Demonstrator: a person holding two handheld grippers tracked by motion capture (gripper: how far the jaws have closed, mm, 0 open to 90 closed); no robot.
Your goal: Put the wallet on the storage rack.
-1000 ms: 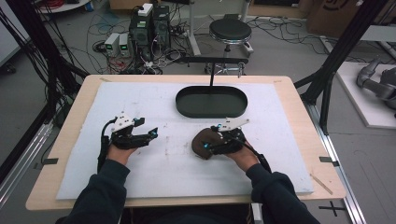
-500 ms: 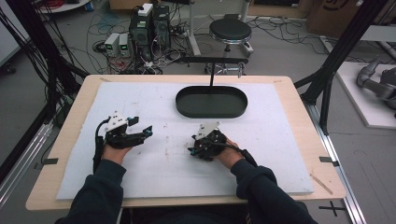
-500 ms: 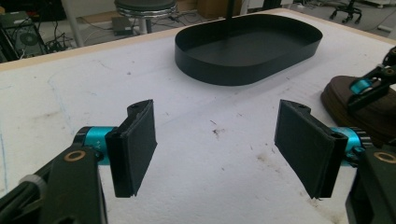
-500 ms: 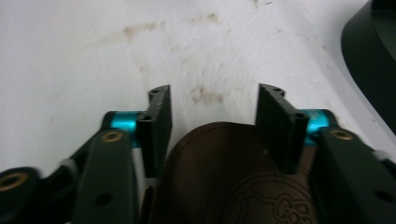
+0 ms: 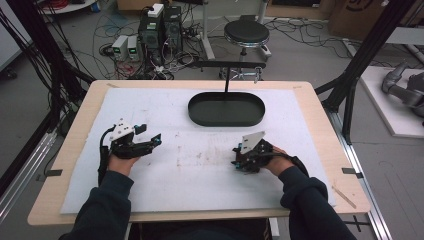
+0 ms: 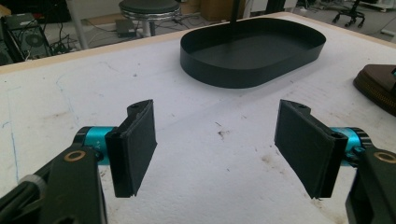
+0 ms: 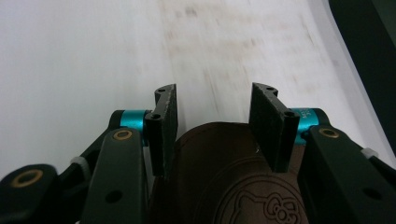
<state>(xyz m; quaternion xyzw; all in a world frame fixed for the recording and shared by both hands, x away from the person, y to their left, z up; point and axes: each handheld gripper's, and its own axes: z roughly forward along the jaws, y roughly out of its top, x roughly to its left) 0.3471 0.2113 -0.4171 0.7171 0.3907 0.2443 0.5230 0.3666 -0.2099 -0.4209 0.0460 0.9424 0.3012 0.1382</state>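
Observation:
A brown pouch (image 7: 219, 163) with an embossed cat face sits between the jaws of my right gripper (image 7: 215, 126), which is shut on it. The table behind is streaked with motion while the pouch stays sharp. From above, my right gripper (image 5: 237, 156) is at the mat's right middle, pointing left, and covers the pouch. My left gripper (image 5: 150, 135) hovers at the left of the mat, open and holding nothing. The left gripper view has its wide-apart jaws (image 6: 217, 149) over bare mat, with the pouch's zipped edge (image 6: 378, 86) at the far right.
A black oval tray (image 5: 200, 117) stands at the back centre of the white mat (image 5: 190, 185), with a black post rising behind it. The tray's wall (image 6: 233, 77) is ahead of my left gripper. The wooden table edge (image 5: 320, 120) frames the mat.
My right gripper went left over the brown pouch, closed on it, and has now moved back right with it. My left gripper has shifted only slightly.

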